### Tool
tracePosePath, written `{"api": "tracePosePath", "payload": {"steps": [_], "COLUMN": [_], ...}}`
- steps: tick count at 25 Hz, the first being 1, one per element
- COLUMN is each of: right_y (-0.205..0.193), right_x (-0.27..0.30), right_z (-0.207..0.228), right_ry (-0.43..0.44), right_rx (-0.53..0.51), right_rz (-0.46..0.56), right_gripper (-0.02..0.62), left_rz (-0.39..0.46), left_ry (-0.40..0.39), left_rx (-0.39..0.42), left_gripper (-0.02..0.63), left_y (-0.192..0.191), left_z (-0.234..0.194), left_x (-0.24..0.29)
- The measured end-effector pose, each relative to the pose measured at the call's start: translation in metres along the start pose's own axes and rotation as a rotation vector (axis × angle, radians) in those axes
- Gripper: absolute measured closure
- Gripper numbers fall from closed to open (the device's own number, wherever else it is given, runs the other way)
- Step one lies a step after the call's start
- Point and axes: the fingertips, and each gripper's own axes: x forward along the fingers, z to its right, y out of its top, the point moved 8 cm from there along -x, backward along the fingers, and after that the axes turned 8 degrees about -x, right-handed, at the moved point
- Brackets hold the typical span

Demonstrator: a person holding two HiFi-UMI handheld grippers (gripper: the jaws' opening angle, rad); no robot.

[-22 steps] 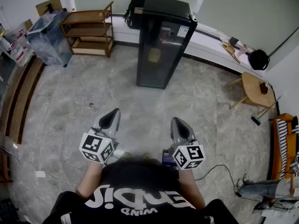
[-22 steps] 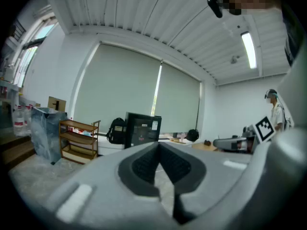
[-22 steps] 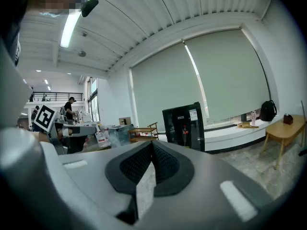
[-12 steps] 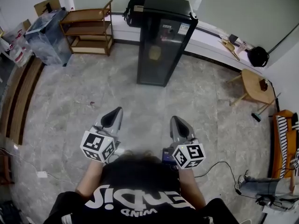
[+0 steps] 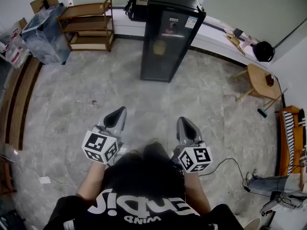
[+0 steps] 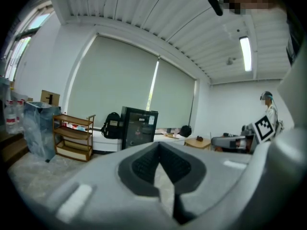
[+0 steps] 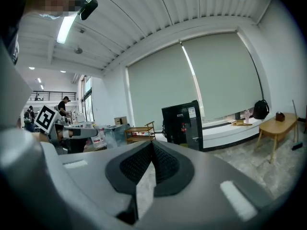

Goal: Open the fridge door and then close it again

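The fridge [image 5: 165,37] stands at the far side of the room against a white window ledge [image 5: 213,40]. It is a tall, narrow black box with a dark glass door that lies flush and closed, and small labels sit near the door's top. Left of it stands an open wooden shelf unit [image 5: 88,25] of slatted boards, with a black backpack [image 5: 136,1] slumped on the ledge between the two. To the far right is a round wooden stool [image 5: 259,83] on splayed legs. The floor [image 5: 144,99] is laid in large glossy grey tiles veined like marble. Near the bottom of the head view, the person holds both tools side by side at about waist level, forearms forward, well apart from the fridge and aimed roughly toward it, tipped slightly downward. The left gripper [image 5: 116,115] has a smooth grey plastic shell that tapers to a point, and a cube with square black-and-white markers sits at its near end. Its dark ribbed pads meet at the tips, pressed together on nothing. The right gripper [image 5: 185,125] matches it in shape and finish, and its tongs are likewise closed tip to tip, with only floor showing through the narrow slit behind them.
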Motion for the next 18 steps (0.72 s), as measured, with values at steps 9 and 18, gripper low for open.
{"api": "tracePosePath", "payload": {"steps": [9, 18], "right_y": [-0.005, 0.004], "right_x": [0.031, 0.097], "right_z": [0.007, 0.043], "right_ry": [-0.011, -0.008], "right_rx": [-0.004, -0.004], "right_rz": [-0.016, 0.004], "right_gripper": [0.598, 0.598], "left_rz": [0.004, 0.023], "left_ry": [-0.006, -0.003], "left_rx": [-0.006, 0.0], "left_gripper": [0.606, 0.606], "left_y": [0.003, 0.024], "left_z": [-0.031, -0.065], "left_x": [0.026, 0.086]}}
